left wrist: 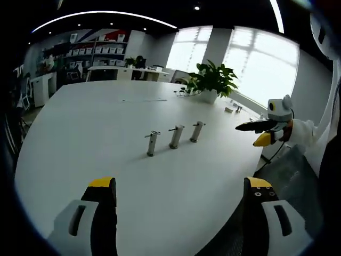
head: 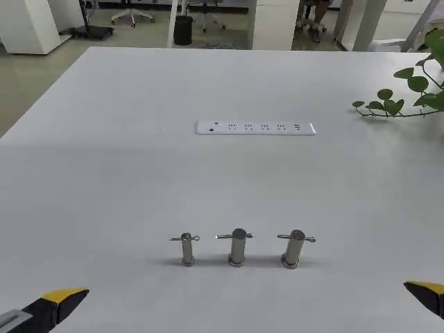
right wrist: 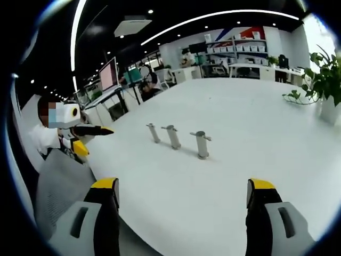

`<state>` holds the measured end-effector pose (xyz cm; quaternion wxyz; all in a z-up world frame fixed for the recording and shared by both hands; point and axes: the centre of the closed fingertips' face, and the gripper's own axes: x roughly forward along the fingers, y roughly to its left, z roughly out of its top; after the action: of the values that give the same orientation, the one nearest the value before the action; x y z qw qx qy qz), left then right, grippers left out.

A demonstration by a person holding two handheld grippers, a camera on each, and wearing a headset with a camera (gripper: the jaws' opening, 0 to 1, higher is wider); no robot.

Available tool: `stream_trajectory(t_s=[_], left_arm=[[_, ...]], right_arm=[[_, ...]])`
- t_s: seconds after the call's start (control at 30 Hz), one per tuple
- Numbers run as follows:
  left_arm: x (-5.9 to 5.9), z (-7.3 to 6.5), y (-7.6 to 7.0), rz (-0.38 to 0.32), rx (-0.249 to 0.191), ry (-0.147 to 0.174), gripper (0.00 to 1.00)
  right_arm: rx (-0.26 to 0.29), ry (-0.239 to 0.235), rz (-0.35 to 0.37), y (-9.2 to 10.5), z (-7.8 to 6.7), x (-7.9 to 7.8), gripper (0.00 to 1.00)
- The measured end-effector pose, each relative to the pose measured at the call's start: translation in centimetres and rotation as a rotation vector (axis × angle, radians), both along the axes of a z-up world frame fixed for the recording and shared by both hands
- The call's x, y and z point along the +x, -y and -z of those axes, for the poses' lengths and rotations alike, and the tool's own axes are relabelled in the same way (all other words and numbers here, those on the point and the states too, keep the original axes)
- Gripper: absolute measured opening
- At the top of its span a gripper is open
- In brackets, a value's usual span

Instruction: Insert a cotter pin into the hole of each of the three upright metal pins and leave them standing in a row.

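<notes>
Three upright metal pins stand in a row on the white table: the left pin (head: 187, 249), the middle pin (head: 238, 248) and the right pin (head: 294, 249). Each has a thin cotter pin (head: 233, 236) lying crosswise through its top. My left gripper (left wrist: 180, 186) is open and empty, well short of the row (left wrist: 176, 136). My right gripper (right wrist: 183, 186) is also open with nothing between its fingers, and the pins (right wrist: 172, 136) stand ahead of it. In the head view, one yellow fingertip (head: 66, 296) shows at the bottom left and another (head: 424, 288) at the bottom right.
A white power strip (head: 255, 127) lies flat at mid-table behind the row. A leafy plant (head: 409, 97) reaches in at the far right. The table's near edge (left wrist: 176, 234) runs just under both grippers. Chairs and desks stand beyond the far edge.
</notes>
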<state>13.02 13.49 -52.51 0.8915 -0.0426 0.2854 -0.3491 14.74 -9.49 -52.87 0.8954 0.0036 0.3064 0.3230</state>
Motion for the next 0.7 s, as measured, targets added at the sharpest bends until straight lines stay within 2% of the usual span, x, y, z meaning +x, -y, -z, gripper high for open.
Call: stream_trajectory(t_s=[0.17, 0.4, 0.57, 0.63, 0.67, 0.7], left_arm=[[-0.5, 0.5, 0.0, 0.002, 0.015, -0.024, 0.99], [-0.6, 1.0, 0.1, -0.004, 0.023, -0.046, 0.99], [-0.7, 1.0, 0.2, -0.010, 0.021, -0.052, 0.98], [-0.8, 1.0, 0.1, -0.016, 0.035, -0.045, 0.95], [-0.9, 1.0, 0.2, -0.010, 0.032, -0.044, 0.93], [-1.2, 0.9, 0.5, 0.003, 0.010, -0.057, 0.92]], right_arm=[[-0.013, -0.020, 0.001, 0.0, 0.3, 0.0, 0.98], [-0.034, -0.049, -0.024, -0.1, 0.9, -0.2, 0.97], [-0.036, -0.063, -0.042, -0.5, 1.2, -0.4, 0.97], [-0.036, -0.069, -0.054, -0.8, 1.3, -0.5, 0.96], [-0.035, -0.072, -0.059, -0.9, 1.4, -0.6, 0.96], [-0.036, -0.076, -0.065, -1.1, 1.4, -0.7, 0.96]])
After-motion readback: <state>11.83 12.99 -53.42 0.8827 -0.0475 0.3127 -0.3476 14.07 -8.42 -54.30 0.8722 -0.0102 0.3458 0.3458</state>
